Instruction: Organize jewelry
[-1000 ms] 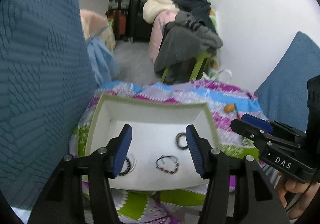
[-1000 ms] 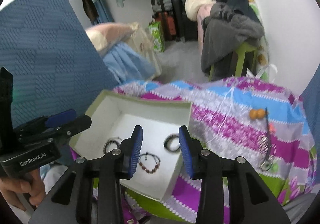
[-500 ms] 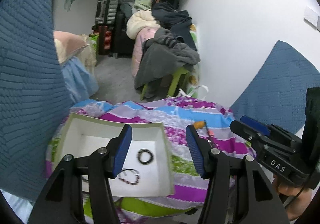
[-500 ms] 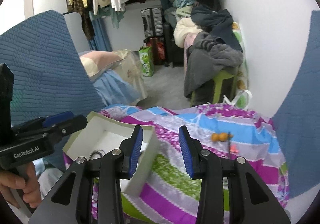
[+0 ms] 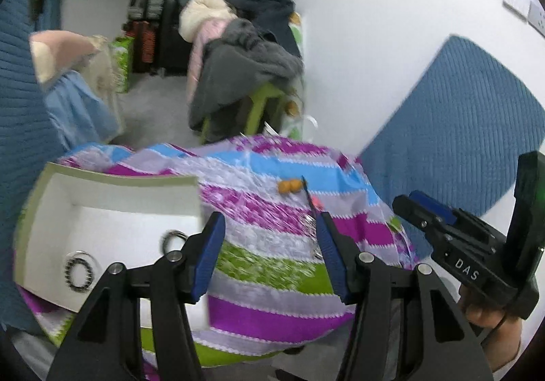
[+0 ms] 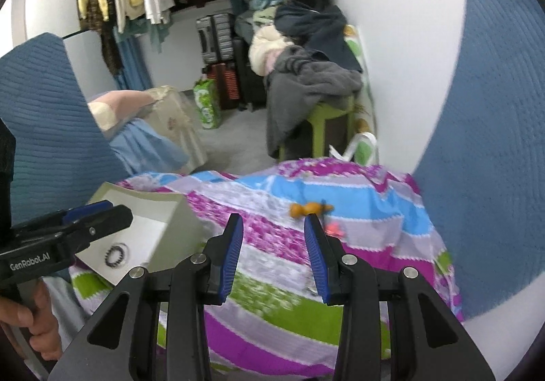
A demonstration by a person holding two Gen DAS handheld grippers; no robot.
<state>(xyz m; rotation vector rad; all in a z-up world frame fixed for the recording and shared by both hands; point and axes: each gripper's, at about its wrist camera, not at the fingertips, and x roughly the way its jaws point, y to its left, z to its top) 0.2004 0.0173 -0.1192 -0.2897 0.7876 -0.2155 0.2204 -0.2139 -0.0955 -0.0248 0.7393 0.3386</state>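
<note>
the left gripper point(image 5: 270, 251) hangs over the striped cloth point(image 5: 272, 244) with its blue pads apart and nothing between them. the right gripper point(image 6: 274, 253) also stands with a gap between its pads, narrower than the left's, and it too grips nothing; striped cloth shows through the gap. each tool appears in the other's view: the right one at the right edge of the left wrist view, held by a hand point(image 5: 490, 319), the left one at the left edge of the right wrist view, held by a hand point(image 6: 30, 316).

just beyond the right gripper's right pad, on the blue band of the cloth, lies a jewelry piece with orange beads point(image 6: 308, 209) on a dark cord, with a small pink bit just beside it. in the left wrist view the same orange beads point(image 5: 289, 186) lie beyond the pads, toward the far edge of the cloth, and the cord runs down to the right pad; whether it touches the pad cannot be told.

the white box point(image 5: 44, 210) sits at the left edge of the cloth, open on top. a beaded bracelet point(image 5: 80, 270) lies near its front left corner, and a dark ring-shaped bracelet point(image 5: 172, 239) lies near its right wall, partly behind the left pad. the view is blurred.

beyond the cloth are blue cushions point(image 6: 494, 142), a green stool point(image 6: 323, 125) piled with clothes, and a white wall point(image 5: 391, 23).
</note>
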